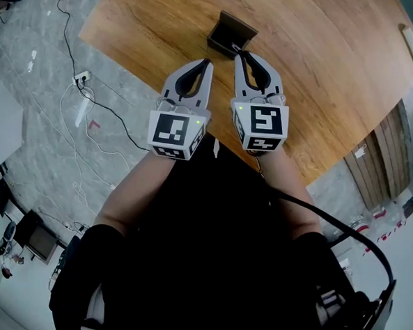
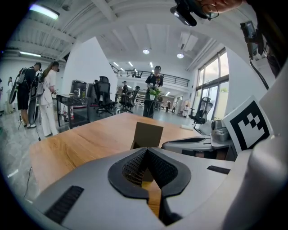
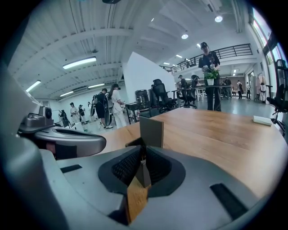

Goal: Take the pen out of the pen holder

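A dark brown pen holder (image 1: 229, 30) stands on the wooden table (image 1: 323, 77); it also shows in the left gripper view (image 2: 148, 134) and the right gripper view (image 3: 151, 130). My right gripper (image 1: 240, 55) reaches the holder's near edge. Its jaws meet at the tips (image 3: 143, 152) around a thin pale bit that looks like the pen (image 3: 143, 161), seen as a short light streak (image 1: 234, 49) at the holder's rim. My left gripper (image 1: 208, 62) is beside it on the left, short of the holder, shut with nothing between the tips (image 2: 146, 152).
A flat white object (image 1: 411, 43) lies near the table's far right edge. Cables and a power strip (image 1: 83, 78) are on the floor left of the table. Several people, chairs and desks are far behind the table.
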Tool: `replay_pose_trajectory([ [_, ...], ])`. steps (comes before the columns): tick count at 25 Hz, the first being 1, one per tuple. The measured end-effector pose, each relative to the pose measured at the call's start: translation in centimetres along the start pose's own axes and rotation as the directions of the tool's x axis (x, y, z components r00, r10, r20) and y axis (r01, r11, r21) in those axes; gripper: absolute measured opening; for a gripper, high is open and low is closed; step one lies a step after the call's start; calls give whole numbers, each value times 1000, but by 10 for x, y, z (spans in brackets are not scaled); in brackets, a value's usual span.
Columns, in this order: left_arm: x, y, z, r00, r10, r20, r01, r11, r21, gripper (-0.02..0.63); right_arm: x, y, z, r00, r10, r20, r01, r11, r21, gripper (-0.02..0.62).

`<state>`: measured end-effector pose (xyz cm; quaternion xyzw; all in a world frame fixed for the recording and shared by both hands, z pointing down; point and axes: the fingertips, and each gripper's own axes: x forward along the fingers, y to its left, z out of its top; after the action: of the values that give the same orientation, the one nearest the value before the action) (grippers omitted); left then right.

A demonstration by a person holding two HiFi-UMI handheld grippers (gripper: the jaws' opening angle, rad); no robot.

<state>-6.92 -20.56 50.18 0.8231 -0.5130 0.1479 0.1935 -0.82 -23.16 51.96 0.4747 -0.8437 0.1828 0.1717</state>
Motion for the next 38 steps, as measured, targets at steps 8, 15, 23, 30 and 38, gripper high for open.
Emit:
replay_pose_trajectory([
  [8,-11,-4,0,1000,10,6,-10,1000,0,0,-3,1,0,1000,-8,0,8,1000,9,17],
  [15,-31,-5,1,999,32,20,-32,999,3,0,-14,6,5,1000,-11,22,11,1000,12,17],
  [23,-49,-8,-2,998,51,25,-51,999,2,0,-23,1,11,999,-25,41,24,1000,20,17],
  [30,-59,-20,20,997,31,75,-33,999,26,0,-50,0,39,993,-51,105,51,999,2,17],
  [38,-90,-51,76,980,-19,196,1,996,92,0,-127,29,99,949,-11,315,33,997,-67,15],
])
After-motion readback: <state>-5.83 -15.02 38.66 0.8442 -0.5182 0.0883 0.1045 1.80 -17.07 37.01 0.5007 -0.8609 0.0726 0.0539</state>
